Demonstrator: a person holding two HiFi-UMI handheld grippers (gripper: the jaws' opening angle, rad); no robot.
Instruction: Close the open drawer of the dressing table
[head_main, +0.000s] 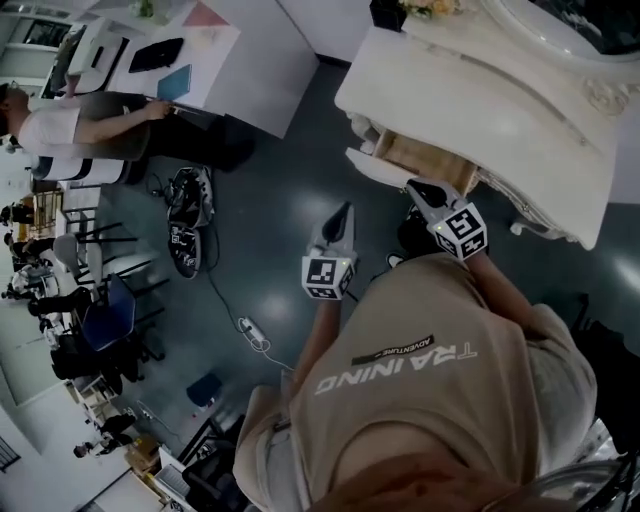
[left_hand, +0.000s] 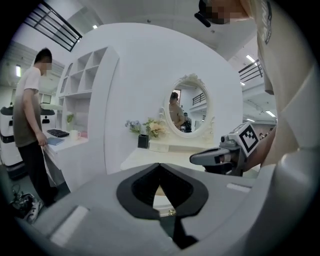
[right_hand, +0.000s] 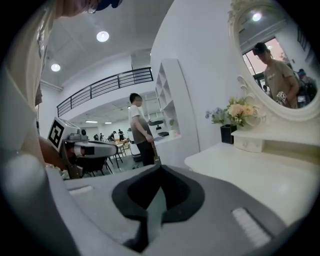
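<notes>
The white dressing table (head_main: 520, 90) fills the upper right of the head view. Its drawer (head_main: 425, 160) stands pulled out and shows a wooden inside. My right gripper (head_main: 414, 186) is shut on nothing, its tip close to the drawer's front edge; contact is unclear. My left gripper (head_main: 344, 210) is also shut and empty, hanging over the floor left of the drawer. In the left gripper view the closed jaws (left_hand: 160, 166) frame a small gold knob (left_hand: 171, 212) on the drawer front. In the right gripper view the closed jaws (right_hand: 160, 167) sit beside the tabletop (right_hand: 260, 175).
An oval mirror (left_hand: 186, 111), a flower vase (left_hand: 149, 131) and a small white box (right_hand: 248, 144) stand on the tabletop. A person (head_main: 90, 125) stands at a white desk (head_main: 250, 60) to the left. Cables and a power strip (head_main: 250, 333) lie on the dark floor.
</notes>
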